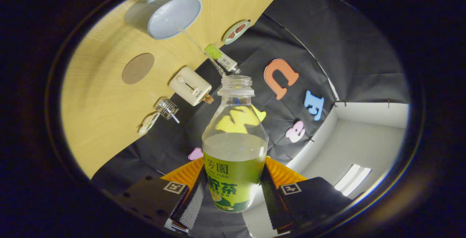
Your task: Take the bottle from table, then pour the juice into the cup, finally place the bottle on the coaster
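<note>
My gripper is shut on a clear plastic bottle with a green and yellow label, one finger pressing on each side of its lower body. The bottle has no cap and is roughly half full of pale juice. The whole view is tilted, and a thin stream of juice runs from the bottle's open neck to the pale blue cup on the wooden table beyond. A round brown coaster lies flat on the table, near the cup and apart from it.
Along the table's back edge by the black cloth wall sit a white boxy device, a small green-labelled packet, a little oval dish, a wire tool and a small flat item.
</note>
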`<state>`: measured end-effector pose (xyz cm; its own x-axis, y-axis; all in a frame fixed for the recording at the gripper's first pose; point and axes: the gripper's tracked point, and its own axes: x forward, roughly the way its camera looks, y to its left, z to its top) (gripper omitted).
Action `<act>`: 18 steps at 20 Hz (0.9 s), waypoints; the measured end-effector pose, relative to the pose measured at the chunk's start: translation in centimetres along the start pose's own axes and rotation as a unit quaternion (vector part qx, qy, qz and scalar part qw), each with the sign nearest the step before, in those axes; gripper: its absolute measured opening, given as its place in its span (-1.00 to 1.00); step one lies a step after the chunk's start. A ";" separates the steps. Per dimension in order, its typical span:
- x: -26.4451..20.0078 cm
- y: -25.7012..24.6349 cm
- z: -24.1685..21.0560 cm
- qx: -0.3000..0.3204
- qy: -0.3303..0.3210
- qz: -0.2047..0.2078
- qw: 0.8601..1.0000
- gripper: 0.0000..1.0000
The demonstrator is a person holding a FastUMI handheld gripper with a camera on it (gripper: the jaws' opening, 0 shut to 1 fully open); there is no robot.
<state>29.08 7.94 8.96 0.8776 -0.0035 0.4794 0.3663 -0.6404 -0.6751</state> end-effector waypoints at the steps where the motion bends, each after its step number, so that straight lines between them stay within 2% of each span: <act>1: 0.0 -0.4 0.2 -0.001 -0.003 -0.005 1.000 0.59; 8: -0.7 -3.9 1.6 -0.033 -0.023 -0.052 0.998 0.58; 11: -0.7 -3.7 1.1 -0.045 -0.009 -0.037 0.998 0.59; 15: -0.1 -4.8 0.5 -0.073 -0.003 -0.047 0.996 0.58; 18: -0.2 -5.4 0.0 -0.072 0.007 -0.047 0.996 0.59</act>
<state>26.92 11.38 12.55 0.8372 0.0514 0.5445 0.3970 -0.7420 -0.5403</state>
